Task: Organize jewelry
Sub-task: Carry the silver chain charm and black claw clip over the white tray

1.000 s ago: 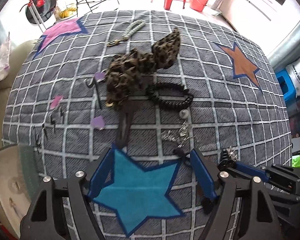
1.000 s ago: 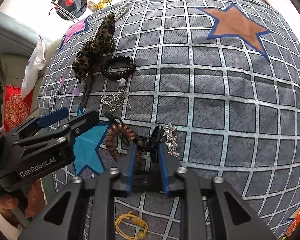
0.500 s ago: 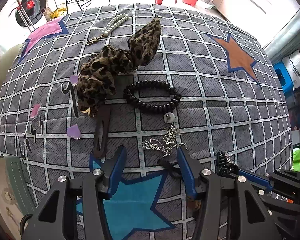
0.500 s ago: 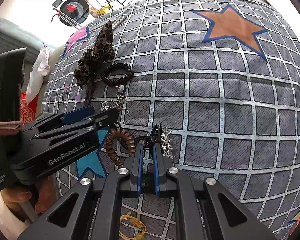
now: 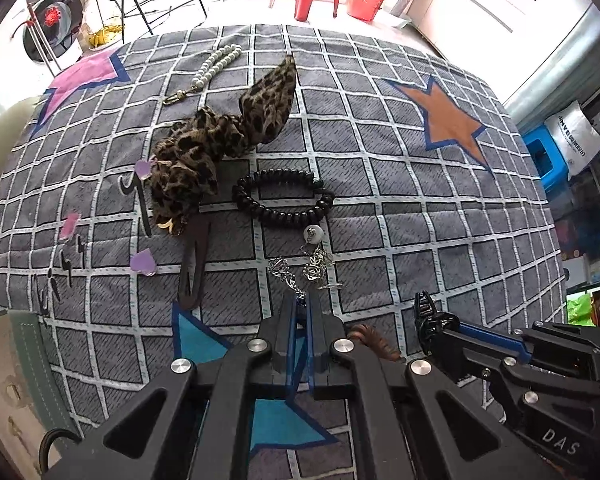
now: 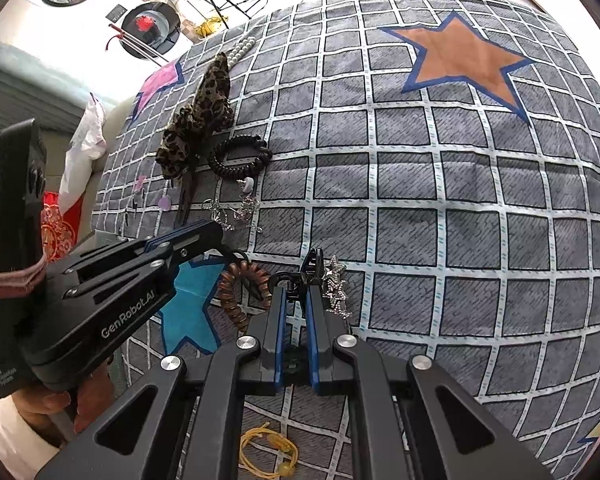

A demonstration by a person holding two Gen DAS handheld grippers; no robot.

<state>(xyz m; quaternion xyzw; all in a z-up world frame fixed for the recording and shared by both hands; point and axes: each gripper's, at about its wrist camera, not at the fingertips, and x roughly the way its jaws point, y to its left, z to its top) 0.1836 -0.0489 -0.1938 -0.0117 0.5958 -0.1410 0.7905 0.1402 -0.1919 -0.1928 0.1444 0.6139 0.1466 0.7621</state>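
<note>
Both sets of fingers have drawn together over the last second. The left gripper (image 5: 299,312), wide apart a second ago above the blue star, has moved forward and shut to a narrow slit right at the near end of the silver chain (image 5: 304,270). From its own camera something dark and a link or two sit between the tips, so it looks pinched on the chain's tail, though the contact is too small to be sure of. The right gripper (image 6: 296,296) has also narrowed and is now clamped on the black claw clip (image 6: 306,270), which stands between its fingers with a rhinestone star piece (image 6: 336,288) just beside it.

All of this lies on a grey checked bedspread (image 6: 440,184). Beyond the chain, going away from the left gripper, are the black coil hair tie (image 5: 284,198), then the leopard scrunchie (image 5: 216,144), and a pearl strand (image 5: 216,66) at the far edge. A brown coil hair tie (image 6: 236,292) sits between the two grippers, touching neither as far as I can tell, and a yellow elastic (image 6: 268,450) lies near the bottom of the right view.

Judging by this, sorting is at an early stage: most pieces are still scattered, and two pickups are just beginning. A thin chain may slip or snag on lifting.
</note>
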